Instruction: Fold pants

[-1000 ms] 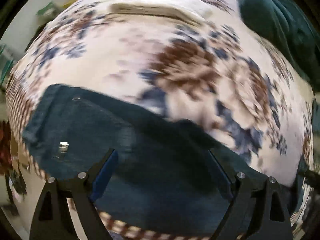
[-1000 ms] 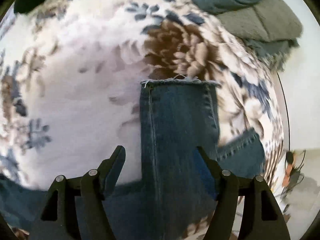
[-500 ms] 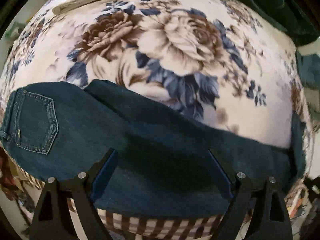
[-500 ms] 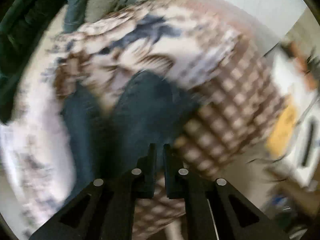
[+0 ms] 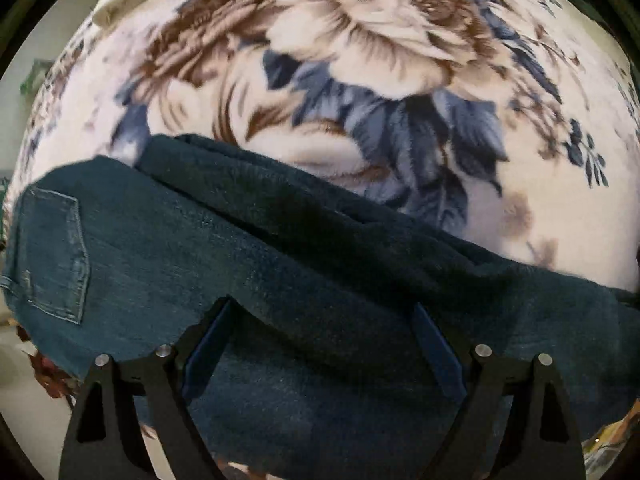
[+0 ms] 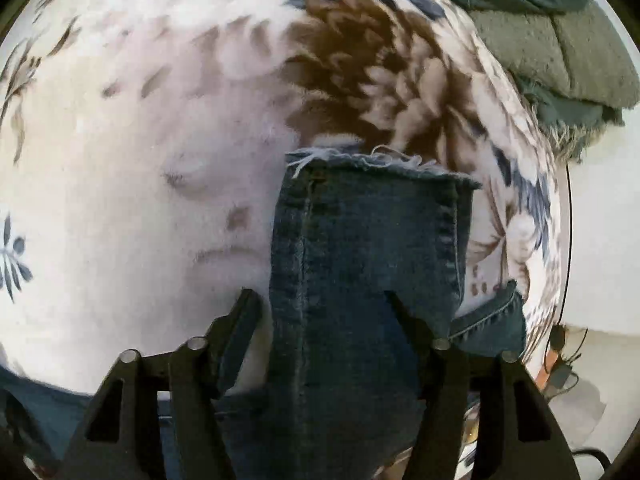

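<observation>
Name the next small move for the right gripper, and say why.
Probably let the right gripper finish closing on the pant leg. Its jaws are closing with the leg between them, not yet pinched. The frayed hem lies flat on the floral blanket just ahead, so a firm grip here looks right for lifting that end into a fold.

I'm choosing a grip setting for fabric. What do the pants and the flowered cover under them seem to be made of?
The pants look like dark blue denim: a matte twill weave, raised stitched seams and a frayed raw hem with loose pale threads. The flowered cover looks like soft plush or fleece, probably a blanket: the printed petals have fuzzy, brushed edges. The fibre of either cannot be told.
</observation>
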### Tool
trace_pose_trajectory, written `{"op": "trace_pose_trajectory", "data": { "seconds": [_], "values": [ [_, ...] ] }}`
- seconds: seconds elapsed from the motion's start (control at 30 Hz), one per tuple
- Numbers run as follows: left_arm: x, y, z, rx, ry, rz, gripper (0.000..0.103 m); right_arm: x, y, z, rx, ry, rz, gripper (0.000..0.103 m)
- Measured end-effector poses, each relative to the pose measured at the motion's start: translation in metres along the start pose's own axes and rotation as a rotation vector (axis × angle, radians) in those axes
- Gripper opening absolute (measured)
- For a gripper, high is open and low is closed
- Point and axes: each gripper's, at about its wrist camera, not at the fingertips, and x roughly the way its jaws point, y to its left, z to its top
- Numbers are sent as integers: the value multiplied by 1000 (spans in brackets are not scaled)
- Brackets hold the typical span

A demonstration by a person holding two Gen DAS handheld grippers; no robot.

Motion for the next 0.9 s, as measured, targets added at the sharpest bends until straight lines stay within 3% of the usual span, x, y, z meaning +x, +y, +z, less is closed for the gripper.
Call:
{"op": "trace_pose_trajectory", "data": {
  "seconds": [0.03, 0.13, 0.23, 0.27, 0.33, 0.43, 0.53, 0.57, 0.6, 0.67, 0.9],
  "values": [
    [2, 3, 1, -7, 7, -12, 92, -4, -14, -6, 41, -16, 11, 5],
    [11, 11, 2, -37, 25, -36, 103, -20, -85, -38, 258, -59, 91, 5],
    [19, 17, 5, -56, 42, -62, 103, -11, -158, -81, 475, -26, 188, 5],
    [21, 17, 6, -57, 46, -61, 103, 1, -182, -99, 555, -2, 279, 6],
    [22, 20, 8, -62, 42, -53, 103, 21, -202, -116, 626, 37, 408, 7],
    [23, 16, 7, -73, 15, -48, 103, 45, -221, -131, 706, 45, 534, 15],
    [21, 17, 4, -74, 17, -55, 103, 62, -226, -141, 773, 41, 575, 16],
    [20, 16, 5, -77, 24, -59, 103, 60, -223, -148, 799, 24, 576, 14],
    [19, 16, 3, -82, 33, -64, 103, 59, -221, -152, 815, 3, 584, 6],
    [16, 25, 5, -105, 49, -82, 103, 42, -222, -152, 838, -58, 614, 5],
    [6, 43, 3, -183, 67, -156, 103, -81, -235, -153, 745, -422, 769, 4]
  ]
}}
